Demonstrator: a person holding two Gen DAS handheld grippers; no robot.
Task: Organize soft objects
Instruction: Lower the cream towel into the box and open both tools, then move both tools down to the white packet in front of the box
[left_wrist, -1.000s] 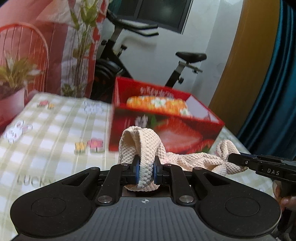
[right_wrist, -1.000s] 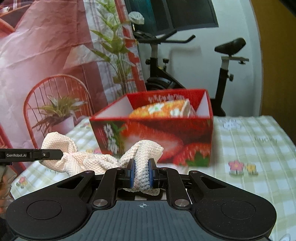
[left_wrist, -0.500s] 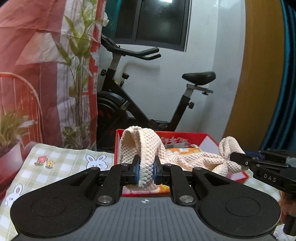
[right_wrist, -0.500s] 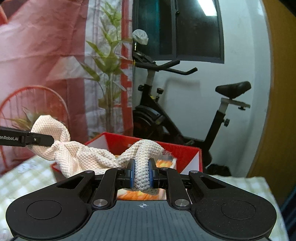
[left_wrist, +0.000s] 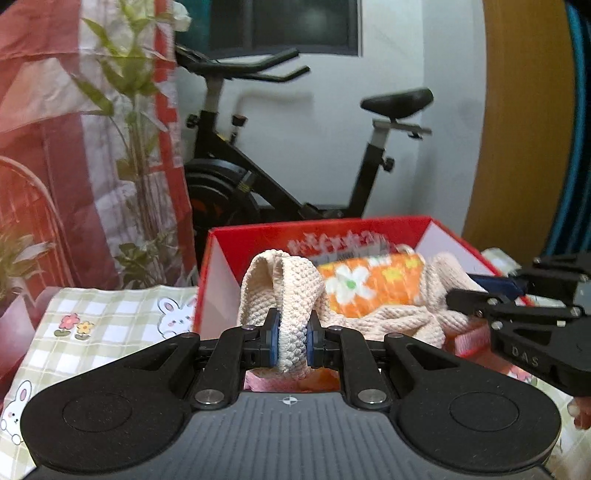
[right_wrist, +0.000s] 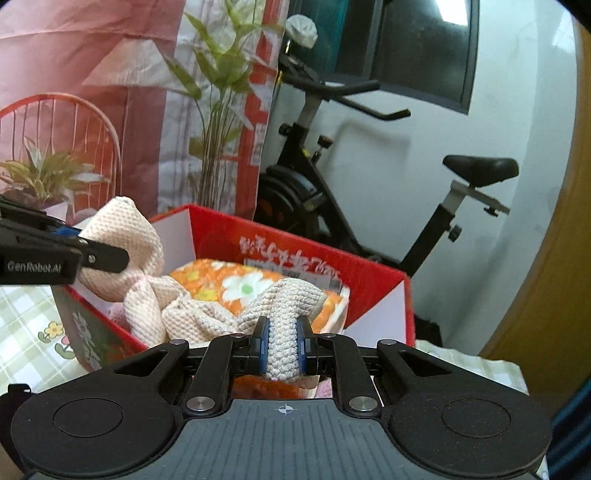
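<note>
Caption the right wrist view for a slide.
Both grippers hold a cream knit towel stretched over a red box containing an orange floral cloth.

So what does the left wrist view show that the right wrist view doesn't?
Only the left wrist view shows the bunny-print checked tablecloth and blue curtain. Only the right shows the red wire chair. Both show the cream knitted cloth, pinched by left tongs and right tongs, over the red cardboard box holding an orange floral cloth.
</note>
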